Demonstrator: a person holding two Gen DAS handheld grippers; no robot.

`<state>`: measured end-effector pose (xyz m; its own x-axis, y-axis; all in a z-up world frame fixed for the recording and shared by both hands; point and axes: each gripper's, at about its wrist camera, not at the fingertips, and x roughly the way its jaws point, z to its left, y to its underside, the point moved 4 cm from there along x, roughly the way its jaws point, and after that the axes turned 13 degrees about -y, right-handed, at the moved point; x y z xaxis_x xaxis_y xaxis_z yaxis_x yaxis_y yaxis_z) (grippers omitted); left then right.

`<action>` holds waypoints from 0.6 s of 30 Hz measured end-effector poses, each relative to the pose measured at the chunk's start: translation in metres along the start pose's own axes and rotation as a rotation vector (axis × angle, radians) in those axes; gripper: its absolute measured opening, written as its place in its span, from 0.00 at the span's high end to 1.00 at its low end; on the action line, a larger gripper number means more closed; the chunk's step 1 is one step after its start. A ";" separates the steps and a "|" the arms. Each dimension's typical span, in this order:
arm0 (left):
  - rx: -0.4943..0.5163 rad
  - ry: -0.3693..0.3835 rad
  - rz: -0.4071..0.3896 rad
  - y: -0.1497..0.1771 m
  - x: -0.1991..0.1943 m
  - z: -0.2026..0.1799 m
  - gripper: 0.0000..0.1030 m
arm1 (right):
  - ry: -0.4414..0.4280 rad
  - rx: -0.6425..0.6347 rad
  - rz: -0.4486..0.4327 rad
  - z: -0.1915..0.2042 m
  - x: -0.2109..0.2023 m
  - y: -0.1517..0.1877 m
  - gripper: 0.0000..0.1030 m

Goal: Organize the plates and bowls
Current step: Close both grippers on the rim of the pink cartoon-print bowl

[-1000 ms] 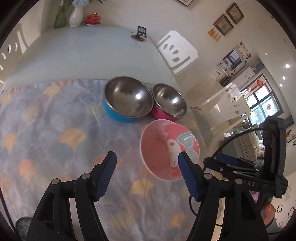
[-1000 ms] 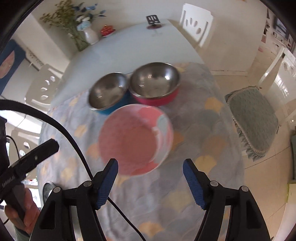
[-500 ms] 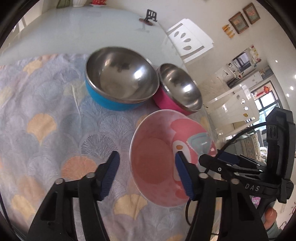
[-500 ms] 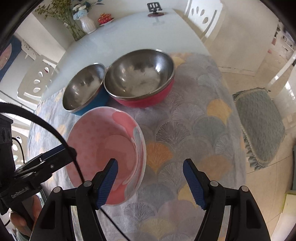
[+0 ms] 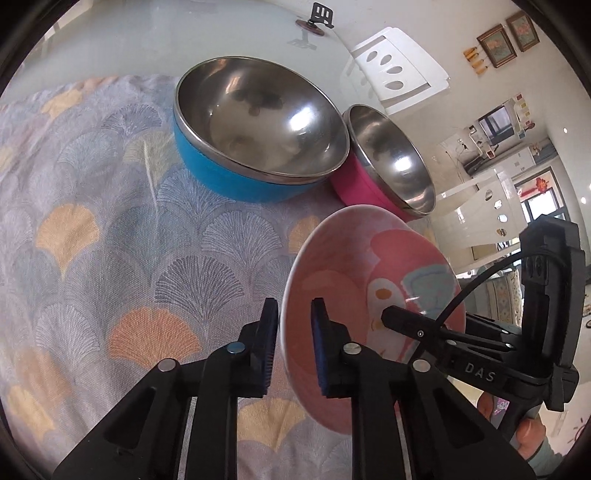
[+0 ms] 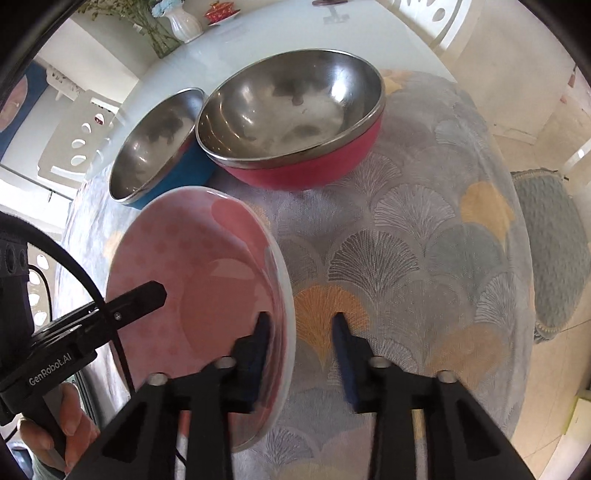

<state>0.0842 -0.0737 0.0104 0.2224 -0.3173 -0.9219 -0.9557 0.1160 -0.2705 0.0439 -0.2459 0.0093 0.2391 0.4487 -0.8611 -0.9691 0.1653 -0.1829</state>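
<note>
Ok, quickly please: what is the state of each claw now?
Left claw: closed on the pink plate, at its rim.
Right claw: closing, the plate's rim between its pads, not yet gripped.

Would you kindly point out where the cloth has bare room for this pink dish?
Bare cloth lies beside the blue bowl, and more before the red bowl. It is crowded where both bowls meet the pink dish.

Three bowls show ahead of the claws: one pink bowl (image 5: 369, 295) nearest, then one blue bowl (image 5: 236, 181) and one red bowl (image 5: 369, 192) beyond. Two grippers (image 5: 293, 332) work here, and one vase (image 6: 184, 22) stands far back.
</note>
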 end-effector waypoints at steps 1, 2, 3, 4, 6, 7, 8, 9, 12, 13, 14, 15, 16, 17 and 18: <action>0.000 0.001 -0.001 0.000 0.000 0.000 0.86 | -0.009 -0.001 -0.001 0.001 0.001 0.000 0.77; 0.000 0.003 -0.001 0.001 -0.001 0.000 0.86 | -0.015 -0.007 -0.004 0.002 0.001 0.001 0.82; 0.000 0.004 -0.002 0.001 -0.002 0.000 0.86 | -0.012 -0.018 -0.004 0.005 0.001 0.001 0.86; -0.002 0.004 -0.003 0.001 -0.002 0.001 0.86 | -0.007 -0.029 -0.003 0.007 0.002 0.002 0.87; -0.005 0.001 -0.005 0.002 -0.005 0.002 0.86 | 0.003 -0.048 0.001 0.014 0.004 0.001 0.89; -0.007 -0.003 -0.007 0.003 -0.007 0.002 0.86 | 0.009 -0.052 0.001 0.017 0.004 0.001 0.89; -0.007 -0.007 -0.007 0.001 -0.008 0.000 0.86 | 0.011 -0.049 0.006 0.018 0.004 0.002 0.89; -0.009 -0.010 -0.009 0.002 -0.012 -0.001 0.86 | 0.007 -0.040 0.013 0.018 0.003 0.003 0.89; -0.008 -0.014 -0.039 0.005 -0.030 -0.002 0.86 | -0.028 -0.012 0.024 0.023 -0.005 0.007 0.89; -0.010 -0.011 -0.048 0.006 -0.037 -0.002 0.86 | -0.039 -0.011 0.024 0.026 -0.010 0.009 0.89; -0.014 -0.007 -0.057 0.007 -0.043 -0.002 0.86 | -0.045 -0.010 0.023 0.031 -0.015 0.011 0.89; -0.018 -0.002 -0.068 0.009 -0.051 -0.002 0.86 | -0.050 -0.008 0.021 0.036 -0.020 0.014 0.89; -0.022 0.001 -0.079 0.011 -0.061 -0.001 0.86 | -0.056 -0.008 0.016 0.042 -0.027 0.018 0.89; -0.024 0.004 -0.088 0.014 -0.068 0.000 0.86 | -0.060 -0.009 0.012 0.047 -0.032 0.020 0.88; -0.024 0.008 -0.101 0.017 -0.078 0.001 0.86 | -0.065 -0.011 0.006 0.054 -0.038 0.024 0.88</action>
<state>0.0510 -0.0462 0.0775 0.3162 -0.3334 -0.8881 -0.9330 0.0603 -0.3548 0.0147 -0.2117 0.0630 0.2365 0.5059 -0.8295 -0.9711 0.1526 -0.1838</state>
